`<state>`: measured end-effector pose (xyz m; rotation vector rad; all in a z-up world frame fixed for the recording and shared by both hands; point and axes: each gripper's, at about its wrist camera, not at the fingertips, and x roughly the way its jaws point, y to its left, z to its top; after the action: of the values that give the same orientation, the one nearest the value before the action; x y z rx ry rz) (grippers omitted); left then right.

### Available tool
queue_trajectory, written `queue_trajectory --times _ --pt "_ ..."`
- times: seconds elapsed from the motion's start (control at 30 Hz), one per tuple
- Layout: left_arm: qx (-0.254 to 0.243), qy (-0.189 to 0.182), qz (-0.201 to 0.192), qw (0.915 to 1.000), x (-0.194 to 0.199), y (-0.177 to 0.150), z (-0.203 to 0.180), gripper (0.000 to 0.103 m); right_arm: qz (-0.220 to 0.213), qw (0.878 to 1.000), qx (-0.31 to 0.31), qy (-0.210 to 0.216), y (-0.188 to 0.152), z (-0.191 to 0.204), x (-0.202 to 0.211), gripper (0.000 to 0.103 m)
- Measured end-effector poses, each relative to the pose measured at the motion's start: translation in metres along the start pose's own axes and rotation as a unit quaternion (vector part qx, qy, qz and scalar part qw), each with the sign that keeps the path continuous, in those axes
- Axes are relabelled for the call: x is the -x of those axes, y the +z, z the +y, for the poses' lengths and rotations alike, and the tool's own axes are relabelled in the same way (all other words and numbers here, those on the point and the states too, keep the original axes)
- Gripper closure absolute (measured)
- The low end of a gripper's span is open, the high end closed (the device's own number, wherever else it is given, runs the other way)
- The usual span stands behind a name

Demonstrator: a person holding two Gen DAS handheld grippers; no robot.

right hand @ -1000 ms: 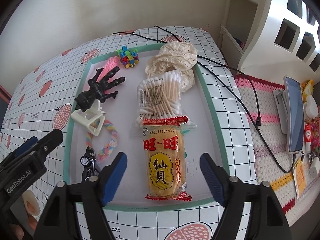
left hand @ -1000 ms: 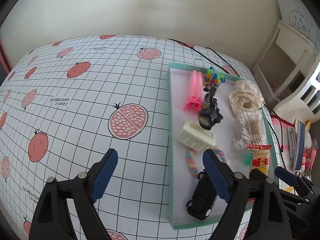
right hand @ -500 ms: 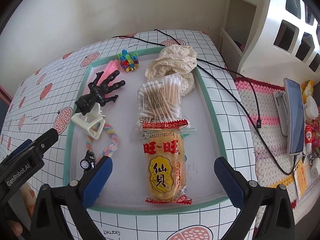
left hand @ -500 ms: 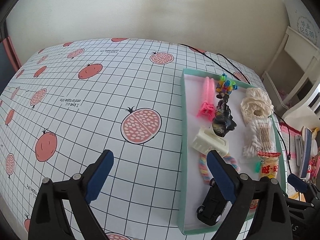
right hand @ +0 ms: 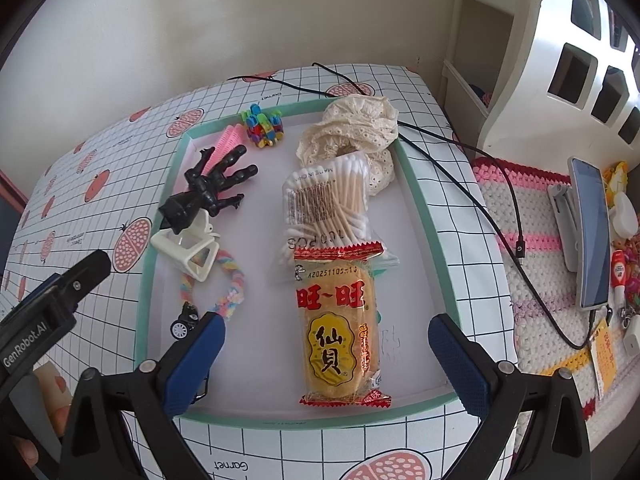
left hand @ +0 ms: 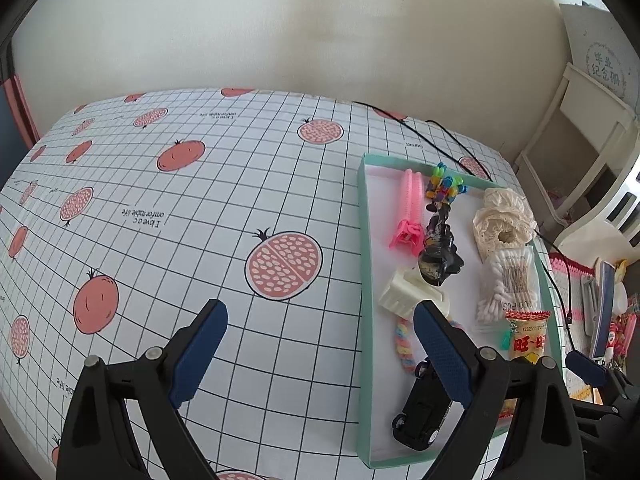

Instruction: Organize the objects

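While the right gripper [right hand: 326, 354] hangs over the near end of the mint-rimmed tray [right hand: 416, 196], its blue pads [right hand: 460, 364] stand spread wide, having just been opening, with the rice-cracker packet [right hand: 340, 328] lying flat on the tray floor between them and touched by neither. That spacing suggests the packet has been set down lengthwise in its place, its top seal overlapping the bottom of the cotton-swab bag [right hand: 328, 204] just beyond.

To the left, the left gripper [left hand: 320, 354] is likewise released and empty, hovering over the pomegranate-print tablecloth [left hand: 200, 240] beside the tray's long edge; its right finger overhangs the black toy car [left hand: 424, 412] in the tray's near corner without gripping it.

Farther in, a pastel braided loop [right hand: 232, 280] lies against a white hair claw [right hand: 186, 248], and a black skeleton-hand figure [right hand: 212, 192] rests partly on that claw. Behind them sit a pink comb-like clip [left hand: 410, 212] and a cluster of coloured beads or clips [right hand: 262, 126] near the far rim, with a cream lace scrunchie [right hand: 356, 132] in the far right corner.

Everything seen on the table is gathered inside the tray, so the sorting looks close to finished. A black cable [right hand: 460, 160] trails across the cloth past the tray toward a crocheted mat [right hand: 540, 248] holding a phone [right hand: 592, 236].
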<state>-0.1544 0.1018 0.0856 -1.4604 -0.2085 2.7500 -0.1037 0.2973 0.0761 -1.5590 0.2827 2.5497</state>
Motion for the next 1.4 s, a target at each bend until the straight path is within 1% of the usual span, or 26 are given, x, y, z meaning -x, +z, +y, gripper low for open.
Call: queue_trajectory --times 0.3,0.43,0.53,0.6,0.67,0.73,0.87,0.93,1.07,1.23,1.3,1.4 --pt "0.009 -0.021 -0.006 0.9997 0.016 0.005 0.013 0.008 -0.009 1.0 -0.002 0.006 -0.002 0.008 0.01 0.0" --pt "-0.011 -0.011 -0.02 0.9997 0.027 0.007 0.013 0.008 -0.015 1.0 -0.004 0.009 -0.004 0.016 0.019 0.0" --pt "-0.027 -0.001 -0.039 0.9989 0.038 0.007 0.015 0.008 -0.024 1.0 -0.002 0.016 -0.007 0.022 0.028 0.0" --pt "-0.026 0.006 -0.046 0.9986 0.045 0.007 0.019 0.008 -0.031 0.999 -0.008 0.017 -0.009 0.026 0.033 0.0" --pt "-0.025 0.003 -0.052 0.9983 0.052 0.005 0.022 0.008 -0.034 0.999 -0.009 0.015 -0.013 0.029 0.039 0.0" --pt "-0.026 0.003 -0.058 0.998 0.059 0.002 0.023 0.008 -0.036 0.999 -0.008 0.016 -0.016 0.032 0.043 0.0" --pt "-0.038 0.022 -0.074 0.9963 0.071 -0.006 0.02 0.008 -0.036 0.999 -0.015 0.02 -0.024 0.033 0.05 0.0" --pt "-0.047 0.026 -0.081 0.9953 0.076 -0.011 0.019 0.008 -0.038 0.999 -0.019 0.018 -0.029 0.035 0.054 0.0" --pt "-0.044 0.021 -0.082 0.9955 0.083 -0.021 0.025 0.008 -0.044 0.999 -0.013 0.012 -0.038 0.042 0.061 0.0" --pt "-0.03 0.014 -0.087 0.9957 0.091 -0.031 0.037 0.009 -0.049 0.999 -0.014 0.016 -0.052 0.049 0.067 0.0" --pt "-0.029 0.008 -0.087 0.9957 0.094 -0.037 0.041 0.008 -0.053 0.998 -0.008 0.014 -0.058 0.053 0.069 0.0" --pt "-0.032 0.009 -0.091 0.9953 0.097 -0.045 0.044 0.008 -0.053 0.998 -0.015 0.02 -0.068 0.053 0.069 0.0"
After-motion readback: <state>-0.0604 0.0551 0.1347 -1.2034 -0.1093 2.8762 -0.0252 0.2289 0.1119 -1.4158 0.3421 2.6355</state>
